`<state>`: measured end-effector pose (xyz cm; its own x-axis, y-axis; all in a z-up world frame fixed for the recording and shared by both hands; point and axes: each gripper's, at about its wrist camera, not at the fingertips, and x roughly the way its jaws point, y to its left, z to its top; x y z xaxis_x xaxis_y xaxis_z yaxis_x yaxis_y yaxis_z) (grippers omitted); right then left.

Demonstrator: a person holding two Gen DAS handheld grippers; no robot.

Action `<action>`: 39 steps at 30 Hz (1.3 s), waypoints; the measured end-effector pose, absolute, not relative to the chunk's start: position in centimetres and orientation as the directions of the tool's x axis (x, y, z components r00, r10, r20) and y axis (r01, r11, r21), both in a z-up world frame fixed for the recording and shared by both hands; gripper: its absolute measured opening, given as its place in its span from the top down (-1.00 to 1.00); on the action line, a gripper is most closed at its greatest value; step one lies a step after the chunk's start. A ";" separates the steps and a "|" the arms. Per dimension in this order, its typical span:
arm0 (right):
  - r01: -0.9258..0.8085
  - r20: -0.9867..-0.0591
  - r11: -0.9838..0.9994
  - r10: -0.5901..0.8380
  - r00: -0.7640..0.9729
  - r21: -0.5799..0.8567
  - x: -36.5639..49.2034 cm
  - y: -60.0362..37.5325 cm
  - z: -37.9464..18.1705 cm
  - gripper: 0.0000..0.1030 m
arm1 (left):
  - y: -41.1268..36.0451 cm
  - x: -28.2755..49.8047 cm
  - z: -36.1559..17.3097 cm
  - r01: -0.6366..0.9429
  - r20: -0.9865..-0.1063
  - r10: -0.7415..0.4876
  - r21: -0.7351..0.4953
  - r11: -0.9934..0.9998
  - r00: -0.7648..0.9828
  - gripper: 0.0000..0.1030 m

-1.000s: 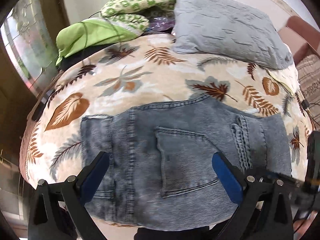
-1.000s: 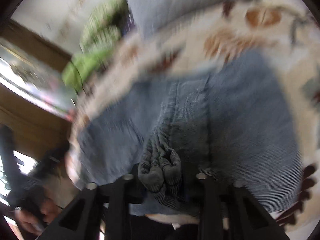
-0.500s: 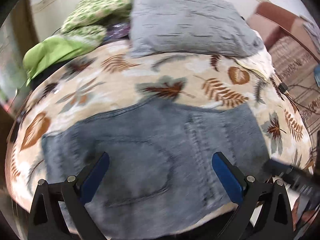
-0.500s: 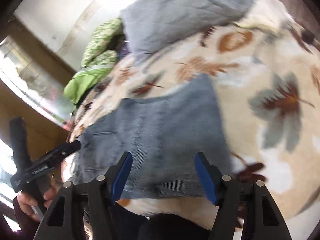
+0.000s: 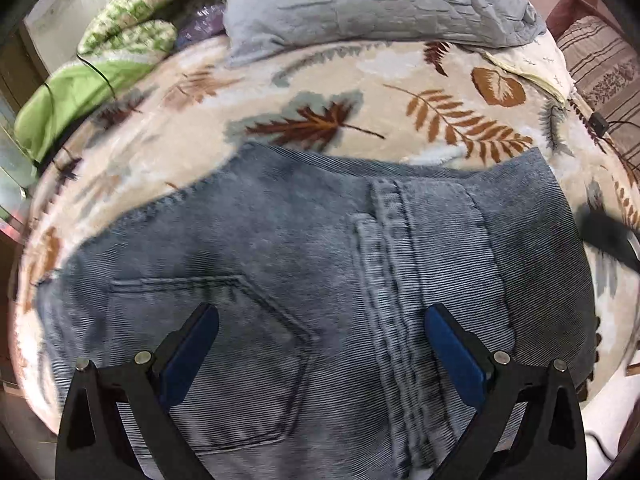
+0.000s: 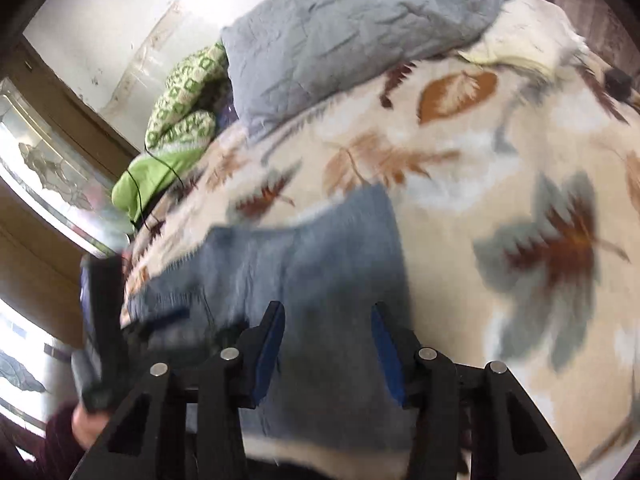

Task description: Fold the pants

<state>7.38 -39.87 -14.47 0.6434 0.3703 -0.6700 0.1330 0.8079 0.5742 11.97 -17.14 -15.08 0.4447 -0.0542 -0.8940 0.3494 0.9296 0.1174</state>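
Observation:
The blue-grey denim pants (image 5: 312, 280) lie folded flat on the leaf-print bedspread (image 5: 304, 92), back pocket and centre seam facing up. My left gripper (image 5: 320, 344) hovers over the pants, jaws wide open and empty. In the right wrist view the pants (image 6: 320, 264) show blurred below my right gripper (image 6: 328, 344), which is open and empty above their right part. The left gripper's body (image 6: 100, 320) and the hand holding it appear at the left of that view. A dark blurred part of the right gripper (image 5: 608, 236) shows at the right edge of the left wrist view.
A grey pillow (image 5: 380, 0) lies at the head of the bed. Green patterned and lime cloths (image 5: 100, 60) are piled at the back left. A black cable with a small box (image 5: 598, 124) runs along the bed's right edge. A striped brown cushion (image 5: 600, 64) sits beyond it.
The right gripper has let go of the bunched denim it held a second ago, opened, and drawn back to the right. The left gripper has moved closer over the pants, still open.

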 end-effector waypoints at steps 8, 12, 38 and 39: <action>0.264 -0.696 0.693 0.466 0.547 0.671 14.0 -39.8 -19.4 0.03 | -16.9 12.1 -16.0 0.353 -0.899 -0.044 0.126 0.927 0.436 -1.00; 0.242 -0.667 0.687 0.459 0.588 0.686 11.6 -41.0 -17.4 0.03 | -15.3 11.1 -13.8 0.362 -0.887 -0.070 0.113 0.925 0.457 -1.00; -0.088 -0.746 0.874 0.456 0.485 0.477 5.9 -19.8 -13.6 0.04 | 15.4 0.2 -14.1 -0.162 -0.835 -0.240 -0.360 0.919 0.494 -0.98; -0.064 -0.772 0.887 0.431 0.468 0.456 6.2 -19.8 -14.7 0.06 | 14.7 0.6 -14.5 -0.149 -0.831 -0.268 -0.382 0.912 0.487 -0.97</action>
<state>6.22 -19.78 -14.73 0.4676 0.4308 -0.7719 -0.0642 0.8875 0.4564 0.57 14.69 -14.51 0.4874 -0.2678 -0.8311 -0.1494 0.9122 -0.3816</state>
